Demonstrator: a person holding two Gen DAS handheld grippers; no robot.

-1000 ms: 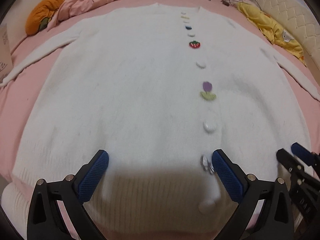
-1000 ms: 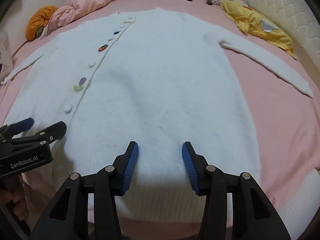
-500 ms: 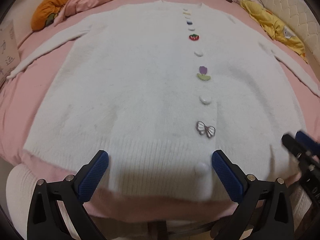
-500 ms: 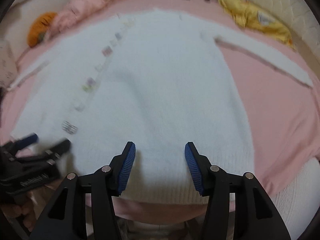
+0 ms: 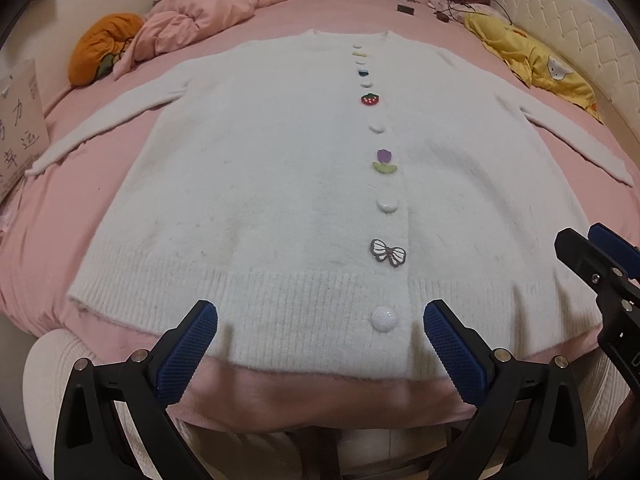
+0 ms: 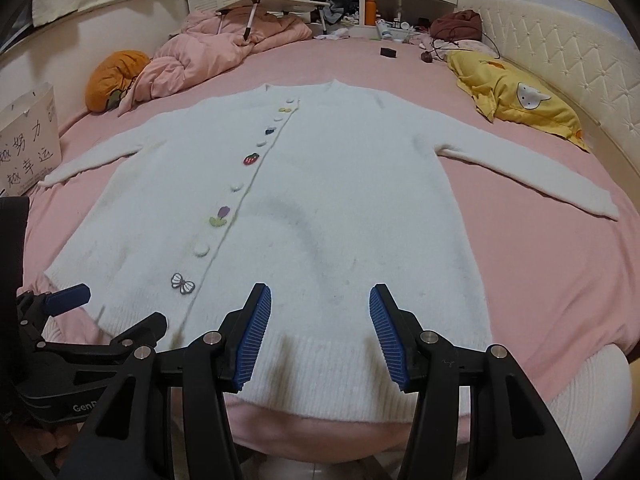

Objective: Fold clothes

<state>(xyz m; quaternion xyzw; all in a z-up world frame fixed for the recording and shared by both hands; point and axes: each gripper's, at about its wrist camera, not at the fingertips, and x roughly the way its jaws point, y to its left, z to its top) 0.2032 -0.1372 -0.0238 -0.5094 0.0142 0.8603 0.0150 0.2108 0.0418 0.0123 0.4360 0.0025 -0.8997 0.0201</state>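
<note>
A white fluffy cardigan (image 5: 256, 184) (image 6: 352, 208) lies flat and buttoned on the pink bed (image 6: 540, 264), front up, with both sleeves spread out to the sides. Its button row carries a strawberry (image 5: 370, 99), a tulip (image 5: 385, 161) and a bow (image 5: 388, 253). My left gripper (image 5: 320, 316) hangs open above the ribbed hem by the lowest button, holding nothing. My right gripper (image 6: 320, 294) is open over the hem's right half, also holding nothing. Each gripper shows at the edge of the other's view: the left gripper (image 6: 120, 308), the right gripper (image 5: 580, 236).
A crumpled pink duvet (image 6: 224, 48) and an orange cushion (image 6: 116, 76) lie at the far left. A yellow garment (image 6: 516, 100) rests by the cream padded headboard (image 6: 568, 52). A paper bag (image 6: 28, 140) stands left of the bed. Small items clutter the far end.
Both grippers have drawn back and up from the cardigan, so the whole hem and the bed's near edge show. The right jaws stand slightly wider.
</note>
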